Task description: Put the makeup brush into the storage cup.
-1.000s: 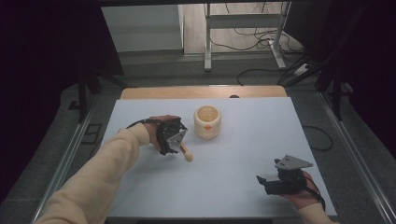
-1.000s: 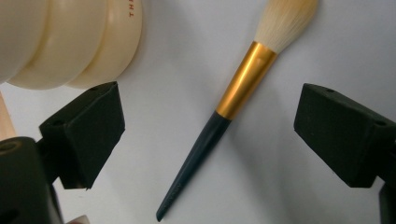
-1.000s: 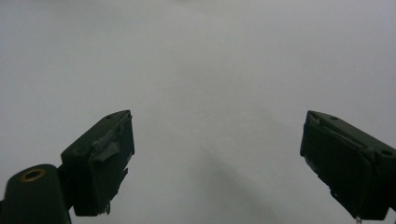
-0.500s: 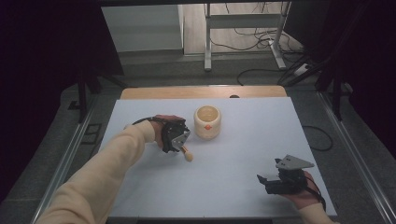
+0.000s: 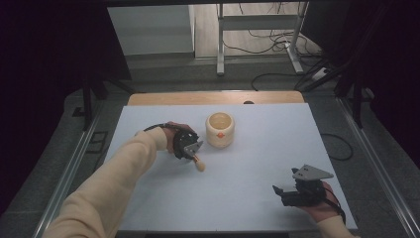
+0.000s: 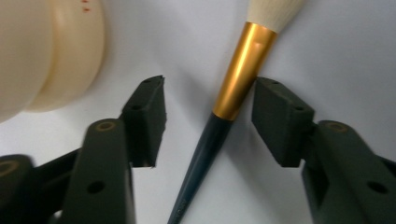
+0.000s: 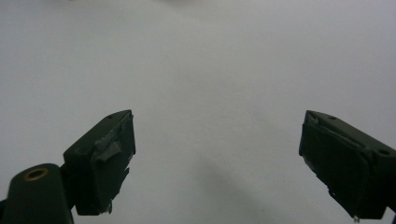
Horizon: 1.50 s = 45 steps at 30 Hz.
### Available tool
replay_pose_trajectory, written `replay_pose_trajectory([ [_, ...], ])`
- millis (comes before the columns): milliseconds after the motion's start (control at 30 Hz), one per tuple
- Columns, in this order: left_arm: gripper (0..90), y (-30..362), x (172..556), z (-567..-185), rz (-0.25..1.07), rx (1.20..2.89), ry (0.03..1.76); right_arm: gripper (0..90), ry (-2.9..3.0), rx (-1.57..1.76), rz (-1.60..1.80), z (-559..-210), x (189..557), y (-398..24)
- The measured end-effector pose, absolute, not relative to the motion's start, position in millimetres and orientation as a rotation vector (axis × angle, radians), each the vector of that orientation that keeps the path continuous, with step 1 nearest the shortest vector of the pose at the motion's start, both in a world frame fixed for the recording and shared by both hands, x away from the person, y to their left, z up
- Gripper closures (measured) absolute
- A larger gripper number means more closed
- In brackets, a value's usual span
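Left gripper (image 6: 208, 102) spread around brush (image 6: 236, 79), gold ferrule between the jaws, untouched, pale pot (image 6: 46, 51) beside. From above, brush tip (image 5: 200, 164) just by pot (image 5: 220, 129). Right gripper (image 7: 217, 154) spread wide over bare table (image 7: 210, 60), near right.

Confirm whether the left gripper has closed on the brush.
No: the left gripper stands open, with the brush lying between its jaws.
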<state>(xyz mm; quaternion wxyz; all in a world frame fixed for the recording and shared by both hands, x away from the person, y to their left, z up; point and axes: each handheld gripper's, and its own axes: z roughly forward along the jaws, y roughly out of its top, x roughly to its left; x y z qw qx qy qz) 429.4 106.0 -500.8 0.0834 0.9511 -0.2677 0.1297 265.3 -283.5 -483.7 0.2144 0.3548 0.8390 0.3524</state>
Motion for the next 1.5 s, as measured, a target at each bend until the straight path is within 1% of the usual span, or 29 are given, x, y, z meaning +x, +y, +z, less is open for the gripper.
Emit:
replay_pose_trajectory([
  [133, 53.6, 106, 432, -501, 0.335, 2.845, -0.822, 11.2, 2.328, 0.986, 0.979, -484, 266, -284],
  [300, 66.1, 106, 434, -501, 0.259, 2.84, -0.874, 11.2, 2.327, 0.987, 0.977, -484, 266, -284],
  [367, 68.7, 105, 435, -501, 0.237, 2.843, -0.891, 11.3, 2.326, 0.985, 0.977, -484, 266, -284],
  [567, 71.4, 97, 438, -500, 0.177, 2.866, -0.979, 11.7, 2.32, 0.981, 0.979, -483, 266, -284],
  [800, 77.0, 95, 440, -500, 0.133, 2.873, -1.002, 12.1, 2.318, 0.978, 0.978, -483, 266, -284],
  [1233, 78.3, 97, 440, -499, 0.145, 2.857, -1.023, 12.6, 2.311, 0.976, 0.977, -482, 266, -284],
  [1367, 78.3, 97, 438, -495, 0.164, 2.847, -1.009, 12.7, 2.309, 0.976, 0.978, -482, 266, -285],
  [1433, 78.4, 98, 437, -487, 0.201, 2.827, -0.98, 12.6, 2.307, 0.976, 0.978, -482, 265, -285],
  [1500, 78.4, 99, 436, -484, 0.212, 2.819, -0.974, 12.6, 2.307, 0.976, 0.979, -482, 265, -285],
])
